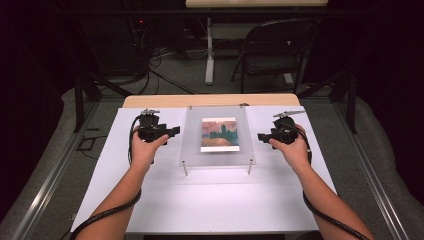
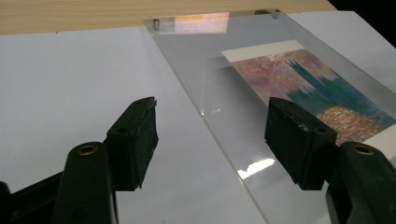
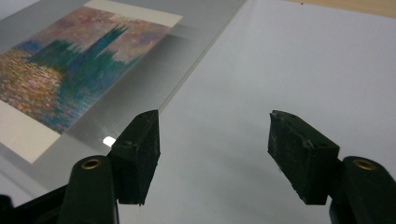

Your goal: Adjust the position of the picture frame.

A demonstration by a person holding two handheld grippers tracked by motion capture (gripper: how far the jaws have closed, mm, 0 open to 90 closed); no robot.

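Note:
A clear acrylic frame panel (image 1: 192, 145) lies flat in the middle of the white table, with a painted print (image 1: 219, 134) of a teal building under a pink sky on it. Metal standoff pins (image 1: 185, 168) stick out at its near corners. My left gripper (image 1: 175, 131) hovers open at the panel's left edge (image 2: 205, 116), nothing between its jaws. My right gripper (image 1: 260, 136) is open at the panel's right edge (image 3: 187, 79), also empty. In the gripper views the print (image 2: 322, 88) (image 3: 70, 70) lies just beyond the jaws.
The white tabletop (image 1: 215, 200) has a wooden strip (image 1: 210, 100) along its far edge. A folding chair (image 1: 275, 50) and a table leg (image 1: 209, 50) stand on the floor beyond. Cables trail from both grippers along the forearms.

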